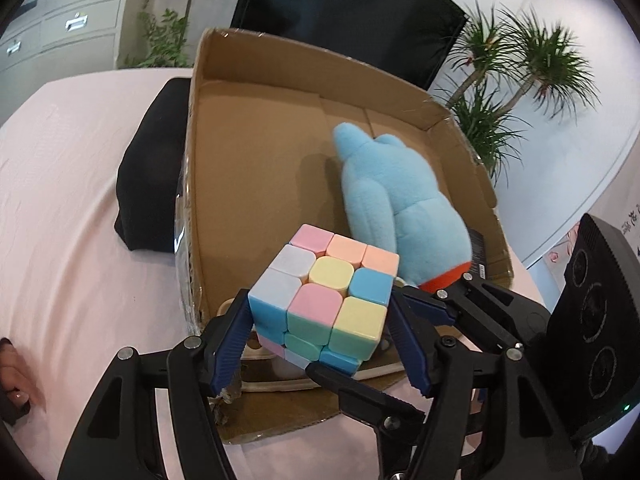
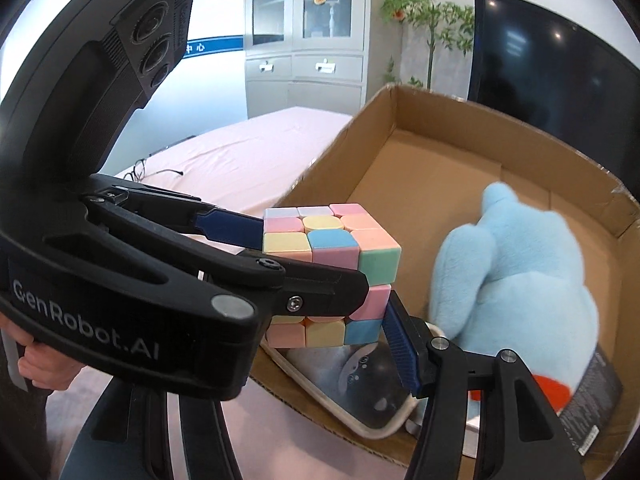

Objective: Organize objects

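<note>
A pastel puzzle cube (image 1: 320,300) is held over the near edge of an open cardboard box (image 1: 256,168). My left gripper (image 1: 320,336) is shut on the cube, its blue pads on both sides. In the right wrist view the cube (image 2: 332,264) and the left gripper (image 2: 312,280) fill the left half, at the box (image 2: 440,152). A light blue plush toy (image 1: 400,208) lies inside the box; it also shows in the right wrist view (image 2: 512,280). My right gripper (image 2: 340,368) looks open and empty; only one blue pad (image 2: 400,344) shows, beside the plush.
A black cloth bundle (image 1: 152,168) lies left of the box on the pink tablecloth (image 1: 72,240). A clear-lidded white tray (image 2: 352,380) and a dark packet (image 2: 596,400) lie in the box's near end. A black monitor (image 1: 348,12) and plants stand behind. Glasses (image 2: 138,170) lie far off.
</note>
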